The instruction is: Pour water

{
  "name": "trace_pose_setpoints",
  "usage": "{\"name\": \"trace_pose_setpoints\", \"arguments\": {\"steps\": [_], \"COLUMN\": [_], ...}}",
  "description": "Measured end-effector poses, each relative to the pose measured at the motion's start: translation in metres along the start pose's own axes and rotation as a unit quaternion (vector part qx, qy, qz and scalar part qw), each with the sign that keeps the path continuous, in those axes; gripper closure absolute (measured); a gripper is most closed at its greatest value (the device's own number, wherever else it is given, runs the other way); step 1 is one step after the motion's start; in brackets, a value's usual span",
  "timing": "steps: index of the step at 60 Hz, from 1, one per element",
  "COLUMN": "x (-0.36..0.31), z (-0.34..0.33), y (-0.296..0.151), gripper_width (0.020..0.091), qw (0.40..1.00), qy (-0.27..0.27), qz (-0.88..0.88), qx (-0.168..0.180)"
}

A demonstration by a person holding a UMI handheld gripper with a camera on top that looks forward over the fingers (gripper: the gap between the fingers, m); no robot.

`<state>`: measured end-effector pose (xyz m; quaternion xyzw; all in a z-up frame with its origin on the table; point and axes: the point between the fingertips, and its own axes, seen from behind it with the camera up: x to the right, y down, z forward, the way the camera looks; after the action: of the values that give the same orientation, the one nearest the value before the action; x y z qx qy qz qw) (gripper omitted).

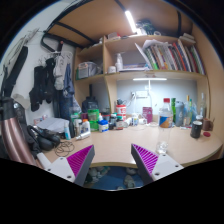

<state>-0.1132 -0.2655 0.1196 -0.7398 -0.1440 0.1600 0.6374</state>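
Over the near edge of the worktop (120,148), with bare wood ahead and bottles (178,112) crowded far back, the jaws hang wide open, holding nothing.

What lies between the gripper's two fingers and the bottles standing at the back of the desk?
In the gripper view, a bare stretch of wooden desk top separates the open gripper from the bottles. Nothing stands between its fingers.

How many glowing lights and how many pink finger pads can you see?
Glowing lights: 2, the ceiling light and the shelf light
Pink pads: 2
Total: 4
The gripper is open, holding nothing.
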Motion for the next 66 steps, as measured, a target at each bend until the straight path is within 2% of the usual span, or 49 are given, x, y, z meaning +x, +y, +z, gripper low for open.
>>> {"name": "trace_pose_setpoints", "arguments": {"steps": [24, 46, 66], "x": [0.029, 0.193, 0.259], "z": [0.001, 0.067, 0.153], "y": [-0.002, 0.013, 0.003], "gripper_width": [0.0282, 0.0281, 0.0282], "qw": [1.0, 0.99, 0.986], "qy": [0.023, 0.142, 0.164], "qz": [-0.015, -0.022, -0.01], "qx": [0.002, 0.0, 0.015]}}
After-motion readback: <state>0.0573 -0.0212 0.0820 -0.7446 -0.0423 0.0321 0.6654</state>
